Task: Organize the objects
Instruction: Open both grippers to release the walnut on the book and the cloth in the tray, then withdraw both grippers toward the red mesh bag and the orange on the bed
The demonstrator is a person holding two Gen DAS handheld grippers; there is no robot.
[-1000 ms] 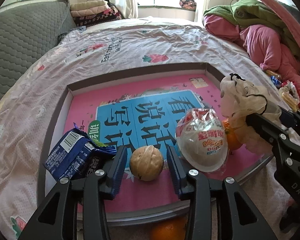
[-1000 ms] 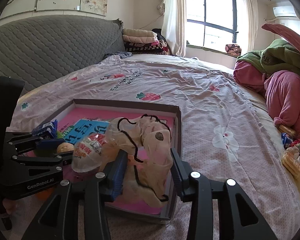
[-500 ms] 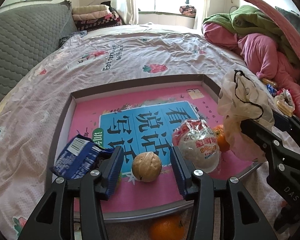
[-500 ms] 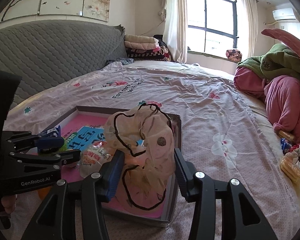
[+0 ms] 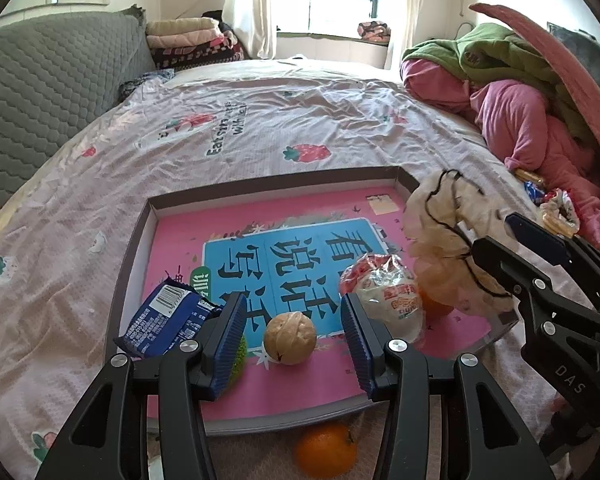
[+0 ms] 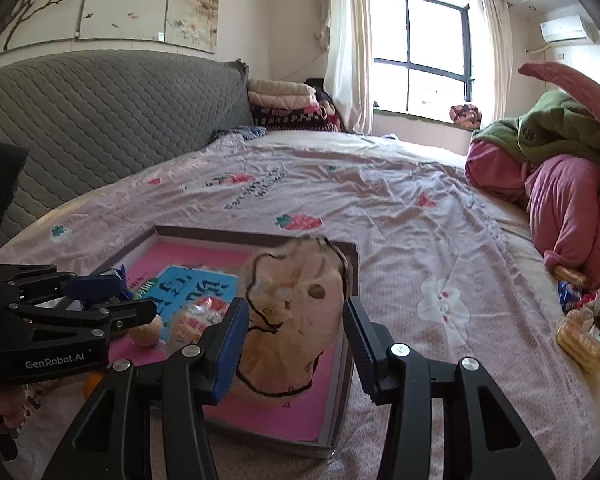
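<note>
- Left wrist view: left gripper (image 5: 292, 346) over the near edge of the tray (image 5: 148, 220), jaws about half open, nothing held. Jaws have just been opening; walnut (image 5: 290, 338) sits between the pads on the tray floor, clear of both. Judgement: walnut just set down in the tray, gripper standing off it.
- Walnut: roundish, no clear long axis; seam runs roughly up-down in this view. Resting on the pink card lining, near the tray's near edge.
- Blue packet (image 5: 166, 318): at the tray's near-left corner, propped on the wall, barcode end tilted up; long axis runs roughly left-right, slanted.
- Snack bag (image 5: 384, 300): just right of the walnut, lying in the tray; an orange (image 5: 434, 304) shows partly behind it.
- 2nd orange (image 5: 326, 450): on the bed outside the tray, near wall side. Judgement: not yet sorted.
- Right wrist view: right gripper (image 6: 292, 340) at the tray's right-hand end, jaws about half open, just been opening. Scrunchie (image 6: 296, 312) stands between the pads; left pad looks close to the fabric, contact cannot be told; right pad clear. Judgement: released or nearly so.
- Scrunchie: crumpled ring, standing roughly on edge, leaning toward the tray's right wall; opening faces the cam approx.
- More wrapped snacks (image 6: 584, 328) lie on the bed well right of the tray.
</note>
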